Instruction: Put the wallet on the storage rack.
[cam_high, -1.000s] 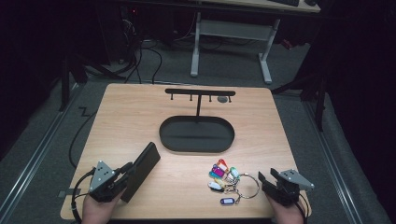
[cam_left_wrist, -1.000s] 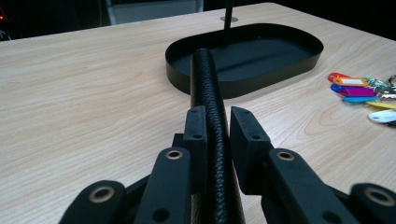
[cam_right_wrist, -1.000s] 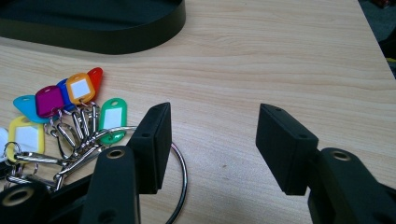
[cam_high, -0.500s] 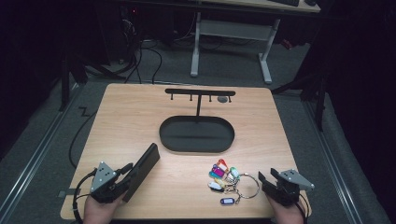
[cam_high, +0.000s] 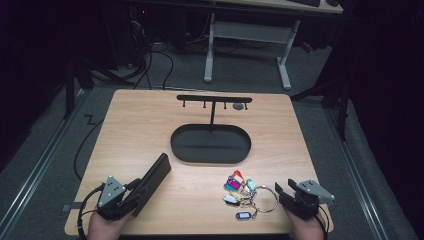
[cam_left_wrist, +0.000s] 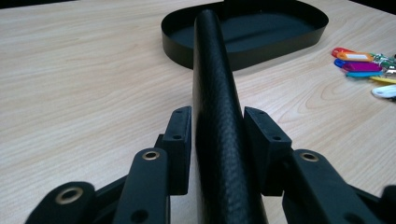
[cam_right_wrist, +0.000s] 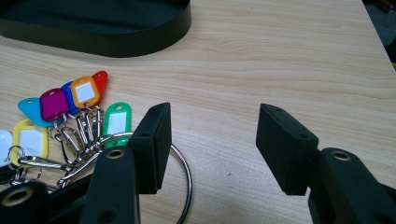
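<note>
The left gripper (cam_left_wrist: 217, 126) clamps a black case (cam_left_wrist: 215, 116), which points toward the oval tray (cam_left_wrist: 243, 49) ahead. The right gripper (cam_right_wrist: 212, 140) gapes wide, empty, the key ring (cam_right_wrist: 180, 175) passing under its left jaw; its view reveals the coloured tags (cam_right_wrist: 70, 102).

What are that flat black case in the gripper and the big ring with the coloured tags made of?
The flat black case looks like leather or imitation leather: its surface is pebbled and matte. The large key ring seems to be polished metal, silvery with bright glints. The coloured tags look like glossy plastic.
</note>
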